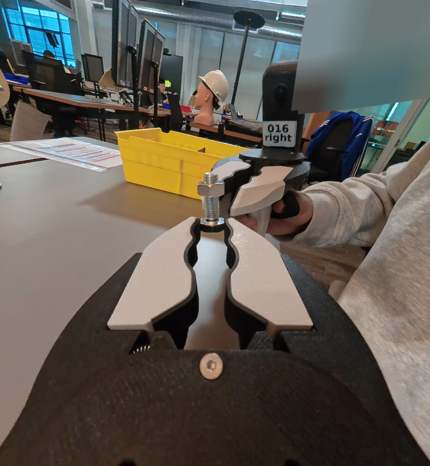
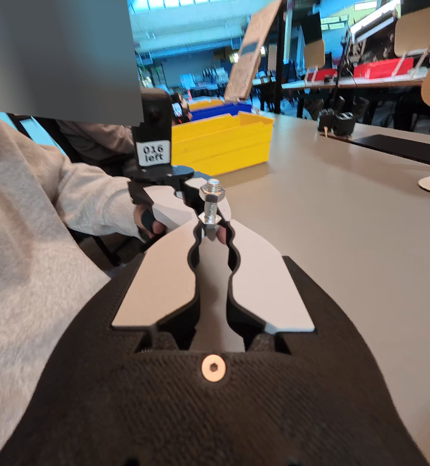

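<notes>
Left wrist view: left gripper (image 1: 210, 224) fingers narrow, clamped upright bolt (image 1: 210, 205) by head. Right gripper (image 1: 224, 182) hung beside nut (image 1: 210, 187), grip unclear. Yellow bin (image 1: 153, 164) sat behind.

Silvery bolt (image 1: 210, 201) and nut (image 1: 210, 187), bright metal; left gripper (image 1: 210, 225) and right gripper (image 2: 210, 227) both black with pale grey finger plates; bench (image 1: 57, 227) plain grey-beige; bin (image 1: 168, 161) at its far edge vivid yellow; sleeve (image 1: 347, 209) light heathered grey; jacket (image 1: 340, 141) blue with white stripes
</notes>
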Demonstrator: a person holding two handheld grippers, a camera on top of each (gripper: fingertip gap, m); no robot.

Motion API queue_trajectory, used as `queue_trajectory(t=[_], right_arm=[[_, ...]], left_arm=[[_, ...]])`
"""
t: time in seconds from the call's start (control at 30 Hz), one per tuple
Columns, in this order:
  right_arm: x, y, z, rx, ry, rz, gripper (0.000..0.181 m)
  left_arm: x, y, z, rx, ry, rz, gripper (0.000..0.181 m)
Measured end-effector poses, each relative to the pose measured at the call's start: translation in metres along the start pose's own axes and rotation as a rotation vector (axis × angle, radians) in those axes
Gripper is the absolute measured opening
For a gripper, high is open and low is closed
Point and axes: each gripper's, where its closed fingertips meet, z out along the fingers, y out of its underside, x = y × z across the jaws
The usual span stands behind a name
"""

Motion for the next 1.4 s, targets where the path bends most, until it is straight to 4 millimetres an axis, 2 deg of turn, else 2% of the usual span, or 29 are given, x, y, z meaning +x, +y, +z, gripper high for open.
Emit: queue_trajectory(t=[0.17,0.27,0.33,0.43,0.67,0.87,1.07,1.4], right_arm=[[0.011,-0.005,-0.005,-0.135,0.061,-0.009,0.010],[0.013,0.001,-0.003,-0.240,0.066,0.096,0.019],[0.010,0.002,0.000,-0.280,0.047,0.185,0.024],[0.007,-0.007,0.004,-0.267,0.027,0.254,0.022],[0.010,-0.008,0.013,-0.349,0.064,0.266,0.024],[0.008,-0.007,0.020,-0.399,0.103,0.222,0.021],[0.008,-0.009,0.020,-0.420,0.118,0.216,0.025],[0.008,-0.007,0.023,-0.465,0.138,0.139,0.019]], left_arm=[[-0.018,0.008,-0.002,-0.087,-0.112,0.063,0.018],[-0.025,0.012,-0.004,-0.140,-0.172,0.135,0.018],[-0.025,0.013,-0.004,-0.155,-0.188,0.168,0.018],[-0.022,0.013,-0.003,-0.161,-0.190,0.187,0.018],[-0.018,0.013,-0.002,-0.181,-0.219,0.271,0.018],[-0.014,0.014,-0.001,-0.173,-0.206,0.249,0.018],[-0.017,0.010,-0.003,-0.127,-0.182,0.131,0.018],[-0.018,0.008,-0.004,-0.112,-0.179,0.102,0.018]])
